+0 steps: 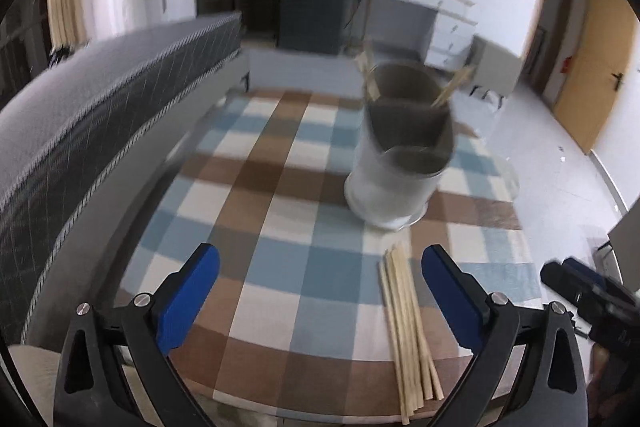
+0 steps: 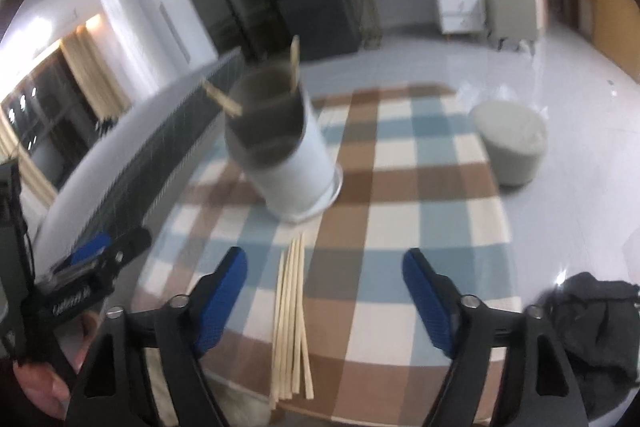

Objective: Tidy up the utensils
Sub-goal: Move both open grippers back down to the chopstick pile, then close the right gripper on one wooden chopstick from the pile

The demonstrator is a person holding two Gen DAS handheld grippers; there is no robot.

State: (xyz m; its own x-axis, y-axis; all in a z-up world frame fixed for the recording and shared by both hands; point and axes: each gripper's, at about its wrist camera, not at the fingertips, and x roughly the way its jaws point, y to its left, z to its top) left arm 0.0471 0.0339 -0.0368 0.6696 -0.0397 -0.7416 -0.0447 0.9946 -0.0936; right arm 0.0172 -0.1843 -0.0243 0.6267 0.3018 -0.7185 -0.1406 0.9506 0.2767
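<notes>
Both grippers are wide open and hold nothing. The left gripper (image 1: 320, 291) and right gripper (image 2: 325, 291) hang over the checked cloth (image 1: 280, 163). A bunch of chopsticks (image 1: 408, 331) lies at the near edge. More chopsticks stand in the white holder (image 1: 396, 167) behind them.

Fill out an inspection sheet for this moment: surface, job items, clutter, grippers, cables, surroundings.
Surface: checked tablecloth covers the table.
Job's things: loose chopsticks lie bundled at the near edge; white utensil holder stands upright beyond them, a few chopsticks already inside.
Clutter: nothing seen.
Grippers: left hand-held gripper open, empty; right hand-held gripper open, empty.
Cables: nothing seen.
Surroundings: sofa on one side of the table, round stool on the other; dark cabinet and white desk behind.
</notes>
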